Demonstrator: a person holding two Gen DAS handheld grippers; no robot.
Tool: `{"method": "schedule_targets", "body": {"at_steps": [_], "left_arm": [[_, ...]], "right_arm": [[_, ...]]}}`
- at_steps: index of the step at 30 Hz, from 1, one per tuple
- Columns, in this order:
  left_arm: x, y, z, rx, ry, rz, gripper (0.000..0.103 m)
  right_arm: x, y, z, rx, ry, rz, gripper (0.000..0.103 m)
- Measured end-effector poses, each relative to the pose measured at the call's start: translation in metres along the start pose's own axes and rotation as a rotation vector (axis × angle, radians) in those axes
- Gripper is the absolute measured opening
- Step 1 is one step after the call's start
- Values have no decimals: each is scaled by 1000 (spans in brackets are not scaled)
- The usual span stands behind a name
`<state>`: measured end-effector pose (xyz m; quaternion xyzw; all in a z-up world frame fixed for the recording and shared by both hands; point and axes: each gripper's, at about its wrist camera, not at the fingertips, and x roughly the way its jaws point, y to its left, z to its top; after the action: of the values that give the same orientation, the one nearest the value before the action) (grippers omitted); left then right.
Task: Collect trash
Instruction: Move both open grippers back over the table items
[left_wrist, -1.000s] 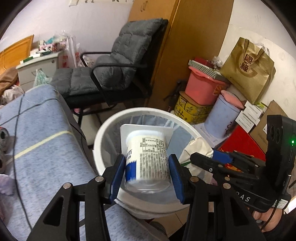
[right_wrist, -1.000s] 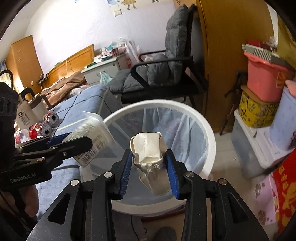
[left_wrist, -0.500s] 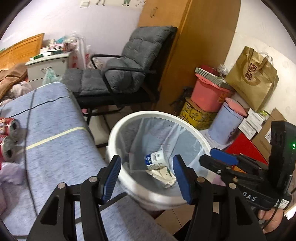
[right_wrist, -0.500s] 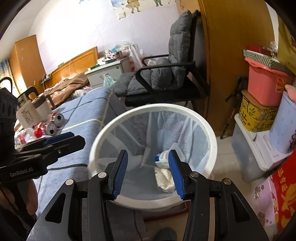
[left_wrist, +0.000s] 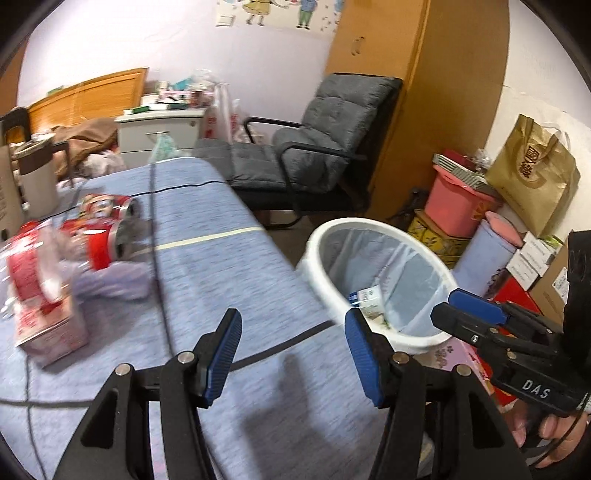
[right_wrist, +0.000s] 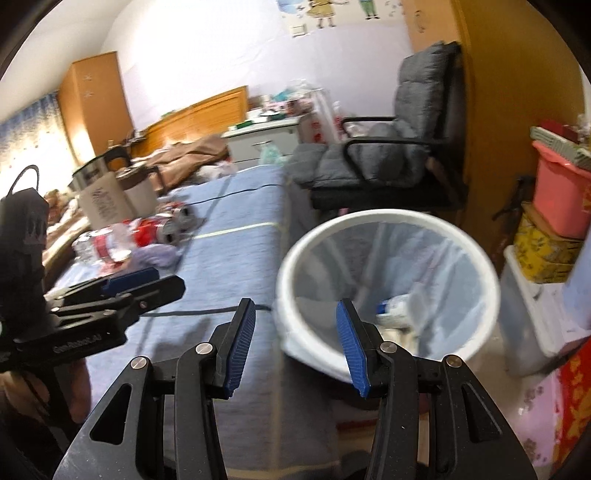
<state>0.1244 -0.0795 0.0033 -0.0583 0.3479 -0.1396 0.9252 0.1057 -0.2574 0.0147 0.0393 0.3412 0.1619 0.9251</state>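
A white trash bin (left_wrist: 373, 236) with a clear liner stands beside the blue-covered table; it also shows in the right wrist view (right_wrist: 388, 218). A labelled cup (left_wrist: 365, 297) and crumpled paper lie inside it. My left gripper (left_wrist: 291, 350) is open and empty over the table edge, left of the bin. My right gripper (right_wrist: 293, 341) is open and empty at the bin's near left rim. Red cans (left_wrist: 107, 236), a plastic bottle (right_wrist: 99, 247) and a red-and-white carton (left_wrist: 44, 310) lie on the table to the left.
A black cable (left_wrist: 159, 266) runs across the blue tablecloth (left_wrist: 229, 273). A grey padded chair (left_wrist: 317, 147) stands behind the bin. Boxes, a pink tub (left_wrist: 458, 203) and a gold bag (left_wrist: 535, 177) are stacked at the right. A kettle (right_wrist: 136, 184) stands at the table's far left.
Both grippers opened and dropped the cup and the paper into the bin. Both have since swung left toward the table, bringing the cans and carton into view.
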Motion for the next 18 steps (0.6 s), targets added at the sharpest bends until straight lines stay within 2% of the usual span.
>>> {"method": "schedule_targets", "body": {"at_steps": [8,18], "left_arm": [[-28,39,-17,-59,-15,89,60],[-59,89,-24,-111,-51,203,60]], "right_arm": [[14,38,-1,-67,40,99,50],[35,84,12,-191,57,153,50]]}}
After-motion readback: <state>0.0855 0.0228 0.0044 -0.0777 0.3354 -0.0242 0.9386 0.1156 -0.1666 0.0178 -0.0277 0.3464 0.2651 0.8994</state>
